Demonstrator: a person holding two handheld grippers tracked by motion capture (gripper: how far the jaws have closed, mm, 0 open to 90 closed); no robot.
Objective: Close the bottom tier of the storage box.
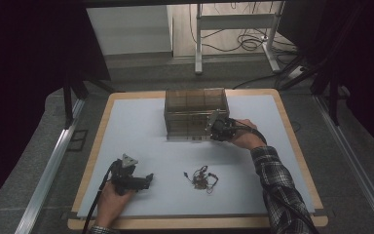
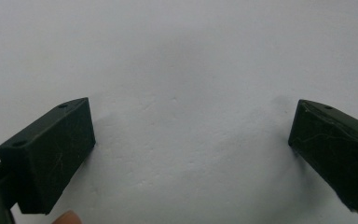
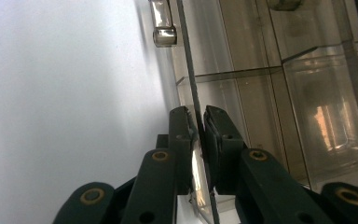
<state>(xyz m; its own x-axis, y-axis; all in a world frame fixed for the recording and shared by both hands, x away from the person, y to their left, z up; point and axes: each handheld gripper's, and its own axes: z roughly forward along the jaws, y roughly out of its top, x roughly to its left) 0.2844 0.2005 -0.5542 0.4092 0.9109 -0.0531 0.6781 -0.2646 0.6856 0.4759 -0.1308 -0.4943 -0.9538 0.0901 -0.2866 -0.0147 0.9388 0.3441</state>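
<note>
While the left claw point(image 1: 148, 178) rests released, the right claw point(image 3: 199, 128) clenches the clear box's panel point(image 3: 192, 70).

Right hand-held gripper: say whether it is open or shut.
Shut. The right hand-held gripper has both pads pressed on a thin clear panel of the clear box, one pad on each face.

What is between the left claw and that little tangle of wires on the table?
Nothing visible. The left gripper rests on the white table with its jaws wide open, and only bare surface lies between it and the tangle of wires. The see-through box stands farther back.
</note>
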